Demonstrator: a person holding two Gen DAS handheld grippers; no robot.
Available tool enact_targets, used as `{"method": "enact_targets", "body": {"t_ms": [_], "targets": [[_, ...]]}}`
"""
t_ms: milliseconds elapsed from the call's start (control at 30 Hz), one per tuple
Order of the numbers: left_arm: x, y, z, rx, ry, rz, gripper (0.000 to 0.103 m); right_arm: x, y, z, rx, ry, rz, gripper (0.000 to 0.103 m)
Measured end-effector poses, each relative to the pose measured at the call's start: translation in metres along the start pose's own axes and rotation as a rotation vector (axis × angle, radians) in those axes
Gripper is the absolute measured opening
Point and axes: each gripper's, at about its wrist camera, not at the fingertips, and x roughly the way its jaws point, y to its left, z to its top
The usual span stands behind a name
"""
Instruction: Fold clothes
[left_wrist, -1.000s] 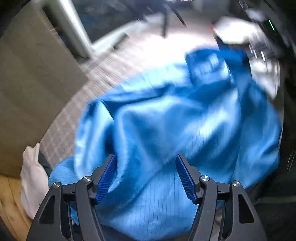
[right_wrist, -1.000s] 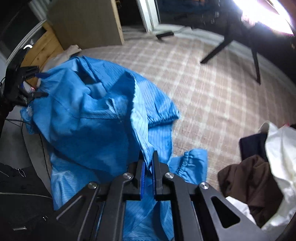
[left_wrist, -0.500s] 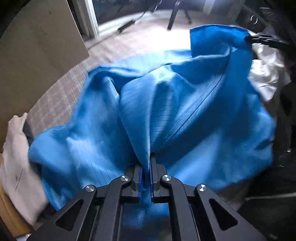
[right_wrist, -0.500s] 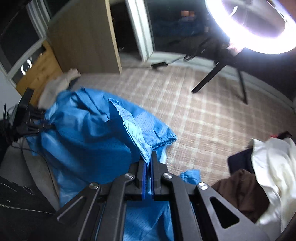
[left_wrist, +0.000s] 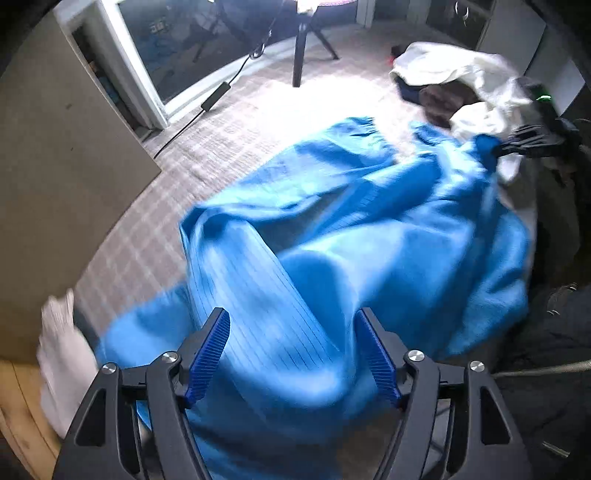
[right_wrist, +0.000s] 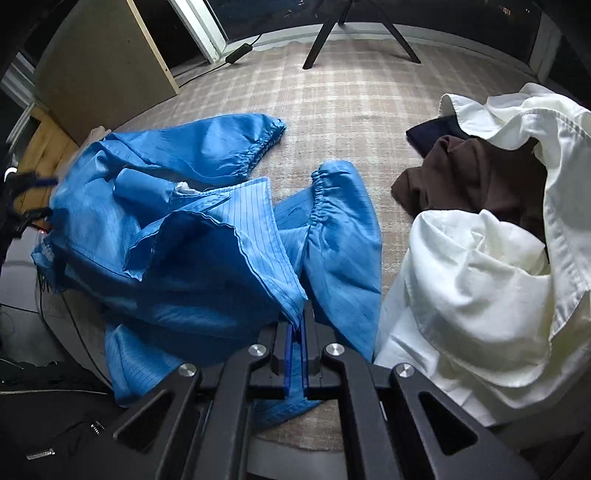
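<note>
A bright blue striped garment (left_wrist: 369, 240) lies crumpled on the checked carpet, its two elastic cuffs pointing away. My left gripper (left_wrist: 293, 350) hangs open just above its near fold, nothing between the blue pads. In the right wrist view the blue garment (right_wrist: 184, 266) spreads to the left, and my right gripper (right_wrist: 295, 332) is shut on its hem edge. The right gripper (left_wrist: 506, 144) also shows at the far right of the left wrist view, pinching a corner. At the far left edge, the open left gripper (right_wrist: 40, 197) stays beside the cloth.
A pile of white shirts (right_wrist: 480, 277) with a brown garment (right_wrist: 461, 173) and a navy one (right_wrist: 432, 133) lies to the right. Tripod legs (right_wrist: 321, 40), a power adapter (right_wrist: 240, 50) and a wooden panel (right_wrist: 99, 66) stand behind. A white cloth (left_wrist: 62, 350) lies at left.
My left gripper has opened and let go of the blue garment, which has dropped and spread on the carpet. The right gripper has come lower, still shut on the hem.
</note>
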Motion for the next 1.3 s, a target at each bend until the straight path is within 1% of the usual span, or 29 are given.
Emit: {"method": "enact_targets", "body": {"t_ms": [33,67,133,167,200,233,267,300,333,367,400,433,500,567,633,667,800,833,867,900,933,967,1000,1033,1100,1133,1167,1233,1300], "targets": [[0.012,0.007,0.010,-0.017,0.022,0.014,0.068,-0.001,0.000,0.001,-0.002,-0.008,-0.001,0.003],[0.028,0.018,0.020,-0.054,0.055,0.039,0.068,-0.003,0.000,0.003,-0.004,-0.017,-0.002,0.003],[0.050,0.039,0.026,-0.125,0.116,0.091,0.068,-0.005,0.001,0.005,-0.007,-0.033,-0.003,0.003],[0.059,0.048,0.022,-0.166,0.137,0.056,0.067,-0.005,0.002,0.008,-0.005,-0.039,0.000,0.003],[0.069,0.056,0.019,-0.206,0.159,0.021,0.064,-0.004,0.003,0.010,-0.003,-0.045,0.004,0.003],[0.079,0.064,0.016,-0.246,0.180,-0.016,0.043,-0.004,0.004,0.012,-0.001,-0.051,0.008,0.003],[0.089,0.065,0.011,-0.272,0.210,-0.074,0.008,-0.004,0.005,0.016,0.004,-0.059,0.013,0.003],[0.091,0.064,0.008,-0.281,0.209,-0.069,0.002,-0.004,0.007,0.021,0.014,-0.071,0.023,0.003],[0.091,0.063,0.005,-0.289,0.205,-0.064,0.002,-0.006,0.008,0.026,0.022,-0.084,0.033,0.003],[0.081,0.060,0.002,-0.289,0.160,-0.062,0.002,-0.010,0.010,0.031,0.029,-0.104,0.047,0.003],[0.068,0.060,-0.001,-0.297,0.113,-0.075,0.002,-0.018,0.013,0.038,0.035,-0.130,0.068,0.003],[0.050,0.062,-0.005,-0.322,0.062,-0.085,0.002,-0.029,0.017,0.045,0.038,-0.160,0.094,0.003],[0.005,0.068,-0.017,-0.373,-0.047,-0.067,0.002,-0.053,0.026,0.058,0.029,-0.220,0.126,0.003],[-0.047,0.071,-0.036,-0.404,-0.157,-0.034,0.002,-0.083,0.038,0.070,0.006,-0.284,0.147,0.003],[-0.088,0.071,-0.065,-0.455,-0.231,0.000,0.002,-0.109,0.046,0.078,-0.004,-0.335,0.173,0.003],[-0.107,0.071,-0.080,-0.481,-0.266,0.016,0.002,-0.115,0.047,0.078,0.003,-0.345,0.186,0.003],[-0.122,0.059,-0.166,-0.654,-0.302,0.009,0.002,-0.084,0.029,0.052,0.112,-0.246,0.229,0.003],[-0.103,0.052,-0.187,-0.693,-0.245,-0.007,0.003,-0.077,0.024,0.046,0.139,-0.222,0.239,0.003],[-0.085,0.044,-0.207,-0.732,-0.189,-0.023,0.006,-0.069,0.019,0.039,0.166,-0.197,0.249,0.003],[-0.066,0.037,-0.228,-0.770,-0.132,-0.040,0.009,-0.057,0.016,0.031,0.186,-0.161,0.248,0.003],[-0.047,0.030,-0.248,-0.805,-0.073,-0.053,0.010,-0.038,0.015,0.021,0.192,-0.106,0.229,0.003],[-0.029,0.019,-0.259,-0.803,-0.002,-0.030,0.010,-0.022,0.015,0.011,0.202,-0.062,0.231,0.003],[-0.022,0.014,-0.264,-0.801,0.027,-0.013,0.010,-0.011,0.016,0.005,0.209,-0.030,0.246,0.003],[-0.020,0.009,-0.266,-0.798,0.034,-0.001,0.010,-0.004,0.019,0.000,0.201,-0.010,0.252,0.003],[-0.031,-0.001,-0.262,-0.756,0.003,0.037,0.011,-0.003,0.027,0.001,0.160,-0.001,0.239,0.003],[-0.039,-0.008,-0.258,-0.722,-0.014,0.056,0.015,-0.003,0.031,0.002,0.139,0.004,0.232,0.004],[-0.044,-0.015,-0.248,-0.681,-0.030,0.066,0.024,-0.004,0.035,0.003,0.110,0.008,0.222,0.004],[-0.056,-0.028,-0.229,-0.599,-0.062,0.083,0.036,-0.007,0.044,0.007,0.031,0.015,0.180,0.004],[-0.060,-0.036,-0.204,-0.536,-0.094,0.053,0.036,-0.007,0.044,0.005,-0.013,0.034,0.149,0.004]]}}
